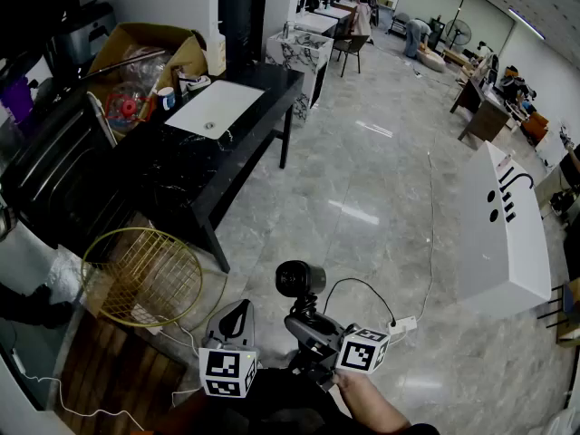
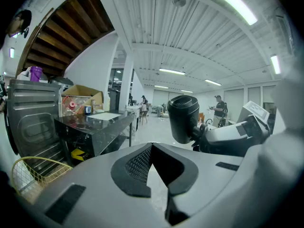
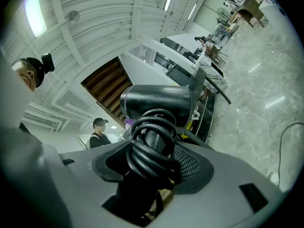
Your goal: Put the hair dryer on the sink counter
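The black hair dryer (image 1: 299, 279) is held upright over the grey floor, with its cord coiled round the handle. My right gripper (image 1: 308, 314) is shut on that wrapped handle. In the right gripper view the dryer's barrel (image 3: 156, 103) lies across the top of the jaws (image 3: 152, 151). My left gripper (image 1: 237, 311) hangs just left of the dryer, shut and holding nothing; its tips meet (image 2: 152, 148), and the dryer (image 2: 184, 118) shows to its right. The black sink counter (image 1: 181, 166) with a white basin (image 1: 216, 109) stands ahead at the left, well apart from both grippers.
A gold wire basket (image 1: 140, 275) sits on the floor by the counter's near end. A cardboard box (image 1: 145, 48) and small items crowd the counter's far end. A power strip (image 1: 403, 324) with a cable lies to the right. A long white unit (image 1: 507, 234) stands farther right.
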### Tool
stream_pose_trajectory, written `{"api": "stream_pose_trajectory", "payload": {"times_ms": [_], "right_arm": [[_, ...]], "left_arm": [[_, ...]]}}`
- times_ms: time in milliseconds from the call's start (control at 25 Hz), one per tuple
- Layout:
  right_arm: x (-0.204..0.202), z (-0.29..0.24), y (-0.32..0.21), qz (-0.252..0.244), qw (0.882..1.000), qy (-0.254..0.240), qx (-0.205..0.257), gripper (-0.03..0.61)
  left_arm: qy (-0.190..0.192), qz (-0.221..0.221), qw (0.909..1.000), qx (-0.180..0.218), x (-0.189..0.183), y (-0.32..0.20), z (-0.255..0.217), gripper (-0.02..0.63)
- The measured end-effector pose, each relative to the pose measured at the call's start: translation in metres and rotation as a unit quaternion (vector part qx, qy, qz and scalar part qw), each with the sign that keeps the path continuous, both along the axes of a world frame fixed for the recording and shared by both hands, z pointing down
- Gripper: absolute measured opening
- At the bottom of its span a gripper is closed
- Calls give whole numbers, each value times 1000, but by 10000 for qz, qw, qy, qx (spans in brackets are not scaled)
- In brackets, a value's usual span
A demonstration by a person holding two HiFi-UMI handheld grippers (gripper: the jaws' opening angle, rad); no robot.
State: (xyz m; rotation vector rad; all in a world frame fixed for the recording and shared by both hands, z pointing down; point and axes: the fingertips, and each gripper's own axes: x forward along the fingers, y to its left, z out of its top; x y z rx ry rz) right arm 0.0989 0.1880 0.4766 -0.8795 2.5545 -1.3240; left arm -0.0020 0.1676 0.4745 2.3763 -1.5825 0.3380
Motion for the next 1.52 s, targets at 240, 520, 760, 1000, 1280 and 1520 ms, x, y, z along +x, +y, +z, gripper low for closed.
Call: {"api": "stream_pose_trajectory", "payload": {"times_ms": [240,520,760,1000,1280,1520], "right_arm": [[-8,-6,-3,-17,10000,-82,41,265],[-5,-7,-9,23,10000,-74,43,265],[1,-13,-12,98,9996,-239,117,265],[6,-14,-16,141,9996,-219,96,265],[22,-17,-30,115,9997,-202,74,265],[41,-25,-51,114,9997,-151,125,265]], "left_arm": [[-11,-41,10000,-13,-8,-1,0,6],[-8,-75,10000,-15,-10,-4,0,6],[4,-59,10000,-24,-7,-5,1,6],[59,-66,9999,-49,-3,-8,3,6],[113,-59,9999,-58,16,-23,2,6],[157,-30,9999,-66,37,-44,-2,6]]}}
